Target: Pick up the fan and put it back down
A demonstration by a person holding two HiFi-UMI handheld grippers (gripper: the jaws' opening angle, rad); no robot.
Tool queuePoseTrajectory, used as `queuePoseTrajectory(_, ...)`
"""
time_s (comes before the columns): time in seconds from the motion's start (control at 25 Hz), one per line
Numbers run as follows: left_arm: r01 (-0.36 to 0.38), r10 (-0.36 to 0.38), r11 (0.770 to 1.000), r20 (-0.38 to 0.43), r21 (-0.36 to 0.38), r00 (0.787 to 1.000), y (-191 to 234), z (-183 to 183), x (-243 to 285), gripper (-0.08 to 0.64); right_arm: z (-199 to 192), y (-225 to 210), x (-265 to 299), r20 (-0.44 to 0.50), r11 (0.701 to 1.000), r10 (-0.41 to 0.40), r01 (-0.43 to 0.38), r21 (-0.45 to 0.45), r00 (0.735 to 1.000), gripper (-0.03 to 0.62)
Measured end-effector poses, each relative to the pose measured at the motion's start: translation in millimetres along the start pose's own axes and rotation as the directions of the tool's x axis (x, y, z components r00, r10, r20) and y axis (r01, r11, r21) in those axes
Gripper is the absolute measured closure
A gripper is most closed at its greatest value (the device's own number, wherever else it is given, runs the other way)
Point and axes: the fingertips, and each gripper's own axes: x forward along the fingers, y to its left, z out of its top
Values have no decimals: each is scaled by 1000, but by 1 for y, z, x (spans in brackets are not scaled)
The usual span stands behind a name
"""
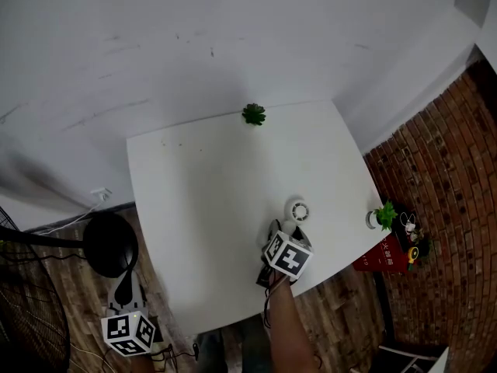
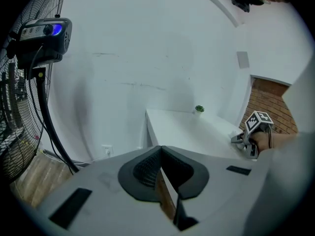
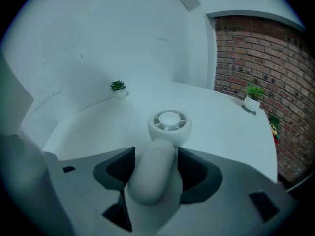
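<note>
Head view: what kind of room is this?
Probably a plain indoor room set up for recording rather than a lived-in home: a bare white table against a white wall, a brick wall at the right, a wood floor, and a pedestal fan beside the table.

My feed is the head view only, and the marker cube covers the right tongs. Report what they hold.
Observer: The right gripper view shows the right tongs shut on the handle of the white fan, one pad on each side.
Operator: Now the other one. Give me its state.
Observer: The left gripper view shows the left tongs shut, pads together with nothing between them.
Operator: Say what stands near it that I cannot see.
Observer: Up at its left is the control box of a pedestal fan, with a blue light lit on it.
</note>
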Motion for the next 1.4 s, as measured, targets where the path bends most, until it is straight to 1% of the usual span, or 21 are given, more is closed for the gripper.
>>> queuePoseTrajectory(0.12, 2, -2, 1000, 3, -2, 1000, -3, 2, 1, 549, 0, -2, 0, 3, 1000, -5, 5, -1, 1000, 327)
queuePoseTrajectory(0.32, 2, -2, 1000, 5, -4, 1000, -6, 2, 1, 549, 0, -6, -1, -7, 1000, -13, 13, -14, 1000, 364)
queuePoseTrajectory(0.64, -2, 2, 1000, 11, -10, 1000, -15, 1, -3, 549, 2, -5, -1, -21, 999, 22, -22, -25, 1000, 374)
queuePoseTrajectory(0.84, -14, 14, 1000, 17, -14, 1000, -17, 2, -9, 549, -1, -11, -3, -46, 1000, 31, -31, -2, 998, 392)
queuePoseTrajectory(0.96, -25, 25, 999, 21, -21, 999, -19, 1, -15, 549, -1, -15, -5, -38, 999, 39, -39, 6, 999, 397)
queuePoseTrajectory(1.08, -33, 34, 999, 27, -21, 999, -22, 2, -19, 549, 0, -17, -8, -29, 999, 49, -49, -4, 998, 399)
queuePoseTrajectory(1.4, -51, 51, 999, 47, -13, 998, -34, 4, -31, 549, 18, -15, -24, 33, 992, 125, -124, -16, 992, 400)
